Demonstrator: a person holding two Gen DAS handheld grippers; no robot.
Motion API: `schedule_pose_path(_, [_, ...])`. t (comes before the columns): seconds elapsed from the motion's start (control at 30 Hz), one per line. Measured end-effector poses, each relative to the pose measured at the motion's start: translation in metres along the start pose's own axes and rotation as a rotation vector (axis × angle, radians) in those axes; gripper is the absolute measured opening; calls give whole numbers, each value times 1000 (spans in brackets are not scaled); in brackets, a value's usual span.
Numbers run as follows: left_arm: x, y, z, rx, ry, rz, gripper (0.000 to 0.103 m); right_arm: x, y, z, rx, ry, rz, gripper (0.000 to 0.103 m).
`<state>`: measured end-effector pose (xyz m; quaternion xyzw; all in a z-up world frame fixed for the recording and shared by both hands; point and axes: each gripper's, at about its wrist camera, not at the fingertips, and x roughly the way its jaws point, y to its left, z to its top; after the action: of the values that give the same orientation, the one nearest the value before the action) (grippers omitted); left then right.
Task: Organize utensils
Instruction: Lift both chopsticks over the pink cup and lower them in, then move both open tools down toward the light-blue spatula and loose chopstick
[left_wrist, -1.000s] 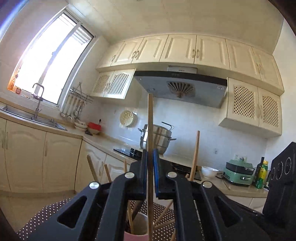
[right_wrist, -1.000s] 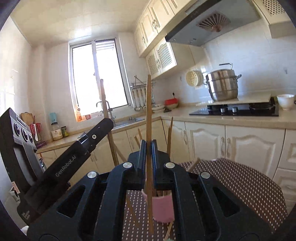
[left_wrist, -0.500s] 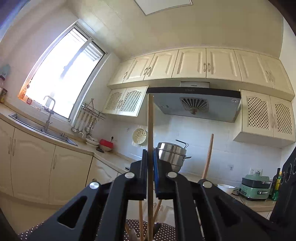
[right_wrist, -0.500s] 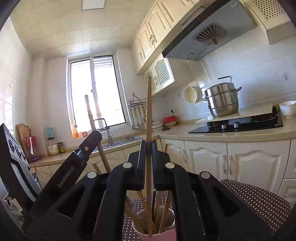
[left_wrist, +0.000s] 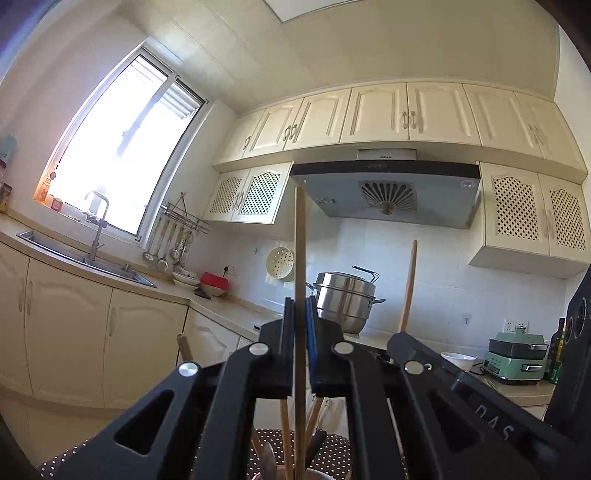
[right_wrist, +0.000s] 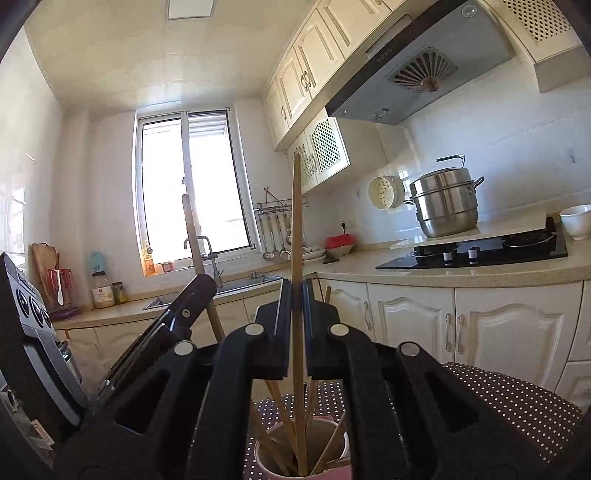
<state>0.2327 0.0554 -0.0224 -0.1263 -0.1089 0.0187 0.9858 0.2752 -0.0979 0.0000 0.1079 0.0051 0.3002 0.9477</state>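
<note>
Left claw (left_wrist: 300, 354) was clamped on a thin, straight wooden chopstick (left_wrist: 300, 258), upright. Right claw (right_wrist: 296, 328) gripped a like chopstick (right_wrist: 296, 229), its lower end inside a round pink cup (right_wrist: 266, 456) on the polka-dot tabletop (right_wrist: 517, 402).

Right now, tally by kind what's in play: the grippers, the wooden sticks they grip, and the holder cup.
Grippers: 2, the left gripper and the right gripper, both shut
Gripped wooden sticks: 2, the left stick and the right stick, both upright
Holder cups: 1, the pink cup
Total: 5
</note>
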Motion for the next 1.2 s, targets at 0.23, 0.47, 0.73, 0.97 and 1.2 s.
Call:
schedule_pose_path(0.23, [3,6,-3,-5,85,-13,9,3,2,-4,-11,44,-10,6])
schedule_pose_path(0.47, [-1,14,-1,3,195,-31,38,0,5,-3,-21,93,-20,6])
schedule_pose_path(0.73, [-17,18,9,72,253,6,58,-7,17,-2,-60,139,-41,7])
schedule_pose_path(0.97, [-31,24,12,144,330,48,65,-10,27,-4,-109,196,-81,7])
schedule_pose_path(1.2, [-36,26,9,191,414,66,69,-13,36,-6,-135,241,-109,7])
